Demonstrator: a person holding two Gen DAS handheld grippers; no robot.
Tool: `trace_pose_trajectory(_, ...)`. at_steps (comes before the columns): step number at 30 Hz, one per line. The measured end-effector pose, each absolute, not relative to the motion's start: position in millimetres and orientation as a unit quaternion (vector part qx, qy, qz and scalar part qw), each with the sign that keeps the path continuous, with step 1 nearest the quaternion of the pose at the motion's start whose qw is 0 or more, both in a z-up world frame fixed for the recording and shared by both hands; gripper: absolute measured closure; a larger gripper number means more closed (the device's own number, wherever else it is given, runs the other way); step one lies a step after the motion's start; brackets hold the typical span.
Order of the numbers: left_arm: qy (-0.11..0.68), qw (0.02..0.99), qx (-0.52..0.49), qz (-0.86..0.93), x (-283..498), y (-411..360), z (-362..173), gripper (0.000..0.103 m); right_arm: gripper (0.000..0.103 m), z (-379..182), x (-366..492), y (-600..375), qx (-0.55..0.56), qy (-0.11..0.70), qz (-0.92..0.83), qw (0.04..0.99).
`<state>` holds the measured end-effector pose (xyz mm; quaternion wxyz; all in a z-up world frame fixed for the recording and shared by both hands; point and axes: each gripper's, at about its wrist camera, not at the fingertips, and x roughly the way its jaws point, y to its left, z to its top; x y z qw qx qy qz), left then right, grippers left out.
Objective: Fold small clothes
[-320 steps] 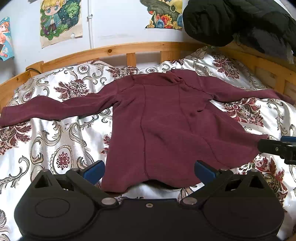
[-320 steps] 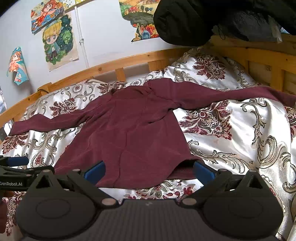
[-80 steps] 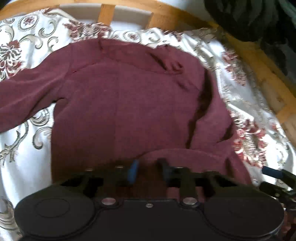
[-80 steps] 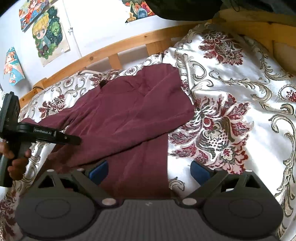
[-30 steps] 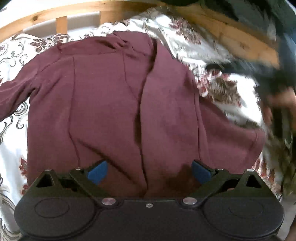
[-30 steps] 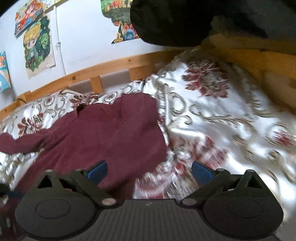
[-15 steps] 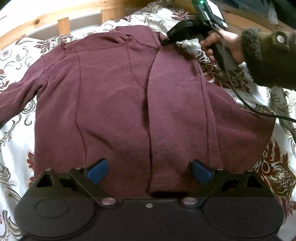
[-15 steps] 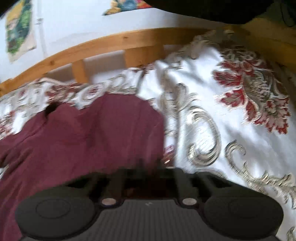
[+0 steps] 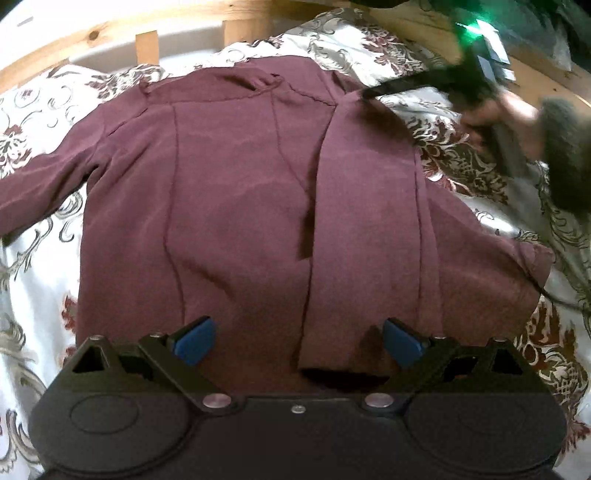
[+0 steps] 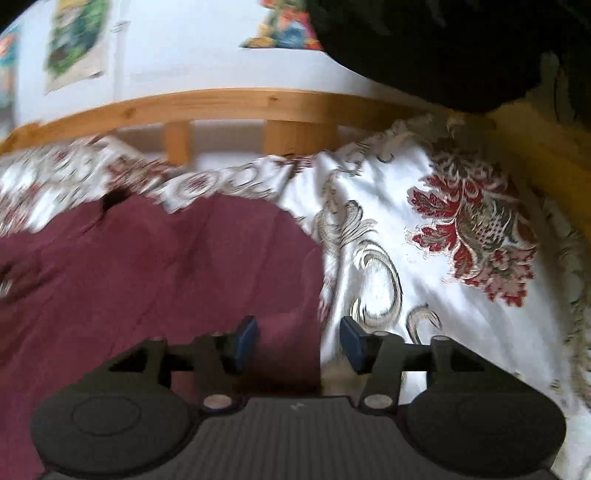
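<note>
A maroon long-sleeved top lies spread on the floral bedspread, its right sleeve folded down over the body. My left gripper hovers open over the hem, with nothing pinched between its blue pads. In the left wrist view the right gripper is a blur at the top's right shoulder, held by a hand in a furry cuff. In its own view the right gripper has its jaws opening. The top's shoulder edge lies loose between them, not pressed.
A wooden bed rail runs along the far side and continues down the right. A dark jacket hangs over the right corner. Posters are on the white wall. A black cable trails over the bedspread at the right.
The right gripper was wide open, then shut at the top's shoulder half a second ago; now its jaws stand apart and it has shifted sideways. The left gripper has stayed put.
</note>
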<state>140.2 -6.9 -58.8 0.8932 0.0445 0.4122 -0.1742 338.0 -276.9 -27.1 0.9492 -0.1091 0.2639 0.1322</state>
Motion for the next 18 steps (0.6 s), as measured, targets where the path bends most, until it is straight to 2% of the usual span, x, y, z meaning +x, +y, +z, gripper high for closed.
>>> trace_pose_trajectory(6, 0.413, 0.895, 0.065, -0.157, 136.1, -14.6, -63.3, 0.005, 0.039, -60.5, 305.6, -271.0, -0.235, 0.273, 0.052, 0.932)
trace_pose_trajectory(9, 0.413, 0.896, 0.068, -0.15, 134.5, -17.1, -63.6, 0.005, 0.029, -68.3, 310.6, -269.4, -0.218, 0.273, 0.028, 0.937)
trace_pose_trajectory(14, 0.413, 0.898, 0.057, -0.139, 131.8, -17.1, -62.7, 0.005, 0.027, -57.7, 307.3, -272.8, -0.187, 0.283, 0.023, 0.941)
trace_pose_trajectory(18, 0.398, 0.907, 0.021, -0.137, 123.1, -6.8, -54.7, 0.005, 0.013, -36.8, 275.7, -285.5, -0.12, 0.275, 0.046, 0.953)
